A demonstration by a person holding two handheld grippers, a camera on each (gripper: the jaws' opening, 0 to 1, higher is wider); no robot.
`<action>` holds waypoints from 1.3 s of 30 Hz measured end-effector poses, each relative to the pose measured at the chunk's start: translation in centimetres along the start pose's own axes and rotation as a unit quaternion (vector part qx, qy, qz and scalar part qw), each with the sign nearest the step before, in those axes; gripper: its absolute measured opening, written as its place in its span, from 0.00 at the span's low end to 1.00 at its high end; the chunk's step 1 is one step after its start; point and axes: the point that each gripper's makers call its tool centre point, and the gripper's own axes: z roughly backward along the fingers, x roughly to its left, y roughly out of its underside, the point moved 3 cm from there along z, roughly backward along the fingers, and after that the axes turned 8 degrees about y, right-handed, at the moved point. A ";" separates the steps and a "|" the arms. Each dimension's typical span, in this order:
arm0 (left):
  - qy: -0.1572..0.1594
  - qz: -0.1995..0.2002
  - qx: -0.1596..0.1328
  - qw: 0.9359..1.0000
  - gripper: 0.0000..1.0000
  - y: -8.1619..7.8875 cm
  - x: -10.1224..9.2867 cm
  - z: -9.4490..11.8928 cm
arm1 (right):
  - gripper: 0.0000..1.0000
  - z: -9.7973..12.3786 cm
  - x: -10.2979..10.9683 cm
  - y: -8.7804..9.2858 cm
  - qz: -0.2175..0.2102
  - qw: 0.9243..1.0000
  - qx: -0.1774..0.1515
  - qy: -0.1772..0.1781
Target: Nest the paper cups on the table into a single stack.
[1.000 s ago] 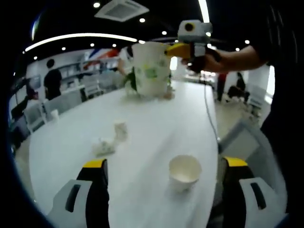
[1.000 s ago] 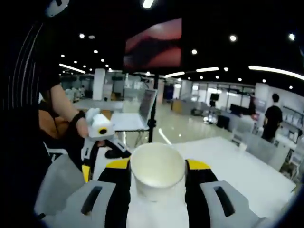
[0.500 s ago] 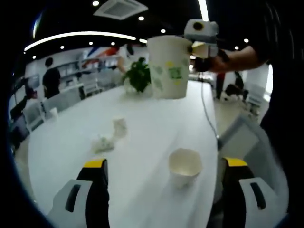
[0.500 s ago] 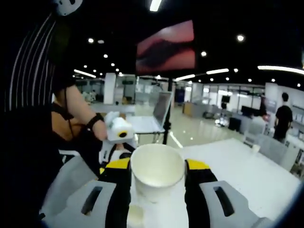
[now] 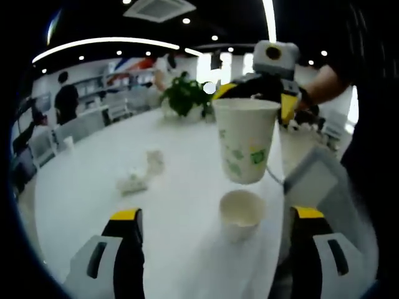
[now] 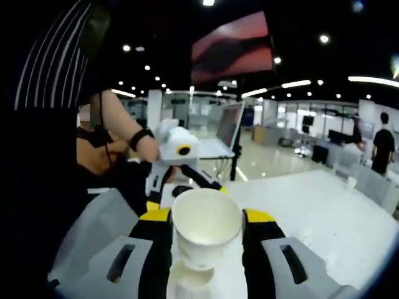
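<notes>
My right gripper [image 6: 207, 218] is shut on a white paper cup [image 6: 206, 225] with green and yellow print, upright, mouth up. In the left gripper view that held cup [image 5: 244, 140] hangs just above a second, plain white cup [image 5: 242, 212], which stands upright on the white table [image 5: 93, 187], with the right gripper [image 5: 257, 99] behind the held cup's rim. The standing cup's rim [image 6: 187, 281] shows right under the held cup. My left gripper [image 5: 217, 215] is open and low over the table, the standing cup between its jaws but untouched. A person's hand holds the left gripper [image 6: 177, 187] beyond the held cup.
A small cup [image 5: 154, 160] and a crumpled white piece [image 5: 132, 182] lie on the table to the left. A potted plant [image 5: 184, 96] stands at the far end. The table edge runs close on the right, next to a chair [image 5: 318, 174]. People stand in the background.
The right gripper has carried the printed cup from the far end of the table toward me and down, to just above the standing cup. The left gripper has stayed open and still.
</notes>
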 end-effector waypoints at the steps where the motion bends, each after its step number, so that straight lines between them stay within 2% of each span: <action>1: 0.001 0.001 0.001 1.000 0.97 0.1 0.0 0.0 | 0.40 -0.1 0.2 0.4 0.001 1.000 0.003 -0.001; 6: 0.000 0.001 0.003 1.000 0.97 0.0 0.2 0.0 | 0.40 -0.5 0.6 1.7 0.006 1.000 0.013 -0.007; 15: 0.006 0.002 0.010 1.000 0.96 0.2 0.2 -0.2 | 0.40 -1.5 0.9 3.7 -0.018 1.000 0.018 -0.006; 26: 0.006 0.006 0.015 1.000 0.95 0.3 0.7 -0.3 | 0.40 -2.2 1.4 6.3 0.007 0.999 0.048 -0.007; 36: 0.006 0.008 0.015 1.000 0.95 0.3 0.9 -0.3 | 0.43 -2.5 1.2 7.2 -0.004 0.999 0.054 0.000; 39: 0.007 0.009 0.016 1.000 0.95 0.3 0.9 -0.2 | 0.44 -2.6 1.1 7.5 -0.019 0.998 0.059 0.001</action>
